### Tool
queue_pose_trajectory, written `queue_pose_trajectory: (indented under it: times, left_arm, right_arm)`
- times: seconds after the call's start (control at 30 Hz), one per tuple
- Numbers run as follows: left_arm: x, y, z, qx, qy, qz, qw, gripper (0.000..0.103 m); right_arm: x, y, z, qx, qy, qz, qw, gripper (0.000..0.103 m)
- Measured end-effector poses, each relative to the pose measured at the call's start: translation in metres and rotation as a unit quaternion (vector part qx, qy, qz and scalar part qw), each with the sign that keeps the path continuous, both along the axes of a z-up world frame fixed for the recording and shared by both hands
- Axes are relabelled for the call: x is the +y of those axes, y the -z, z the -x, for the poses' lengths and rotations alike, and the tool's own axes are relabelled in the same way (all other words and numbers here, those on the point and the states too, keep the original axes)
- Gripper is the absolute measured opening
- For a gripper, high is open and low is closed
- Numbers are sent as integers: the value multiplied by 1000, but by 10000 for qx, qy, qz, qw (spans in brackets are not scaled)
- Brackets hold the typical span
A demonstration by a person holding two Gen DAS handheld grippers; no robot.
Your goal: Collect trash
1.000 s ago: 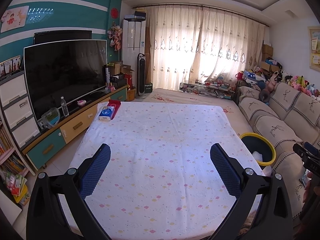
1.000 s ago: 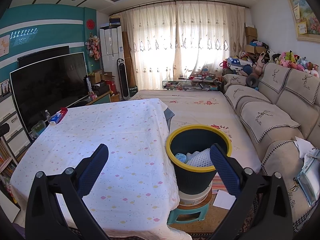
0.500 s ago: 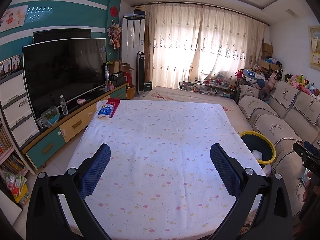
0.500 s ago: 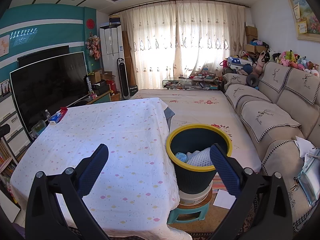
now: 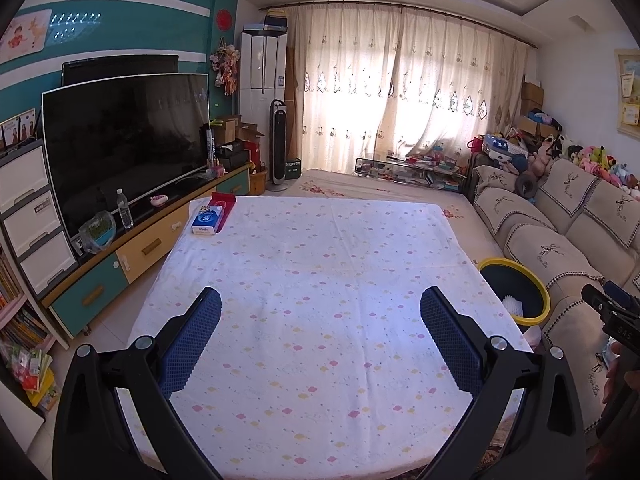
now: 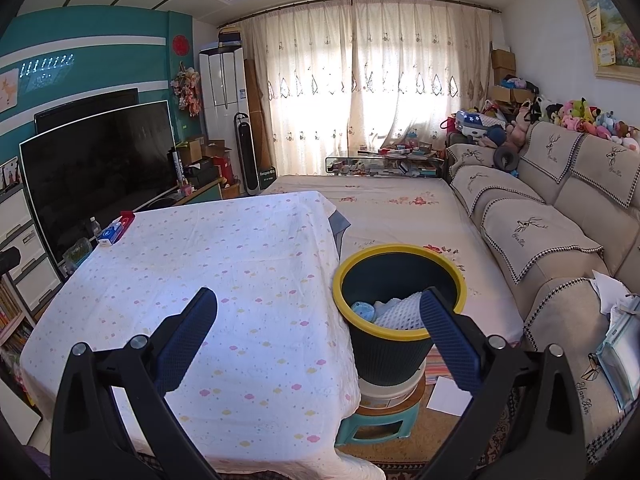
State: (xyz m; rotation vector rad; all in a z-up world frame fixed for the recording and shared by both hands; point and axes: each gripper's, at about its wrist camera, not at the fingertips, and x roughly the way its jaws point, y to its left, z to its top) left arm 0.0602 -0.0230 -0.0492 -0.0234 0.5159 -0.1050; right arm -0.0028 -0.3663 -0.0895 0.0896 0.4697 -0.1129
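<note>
Left claw (image 5: 320, 300) gapes empty above the tablecloth (image 5: 320, 264), bin (image 5: 514, 294) rightward.

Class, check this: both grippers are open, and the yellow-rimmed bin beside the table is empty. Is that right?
Not quite. Both grippers, left and right, are open, but the bin is not empty: the right wrist view shows white and blue trash inside.

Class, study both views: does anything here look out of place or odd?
Yes: the dark yellow-rimmed bin stands raised on a white tub atop a green stool, an unusual stack. A white paper sheet lies on the floor beside it.
</note>
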Motion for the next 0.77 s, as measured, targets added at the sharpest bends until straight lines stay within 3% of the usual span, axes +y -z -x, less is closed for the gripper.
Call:
queue_pose_trajectory:
  times: [0.5,0.63,0.77]
  left_arm:
    - [3,0,-26,22,84,28,10000,98]
    - [7,6,-60,302,36,-168,9994,98]
    - [21,27,-121,693,-46,-240,9973,98]
  right_arm:
    - [7,7,-10,158,-59,-12,9999,96]
    - [15,5,-33,289,-161,81,9994,96]
    - [28,-1,-81,367,-481,32,9982,96]
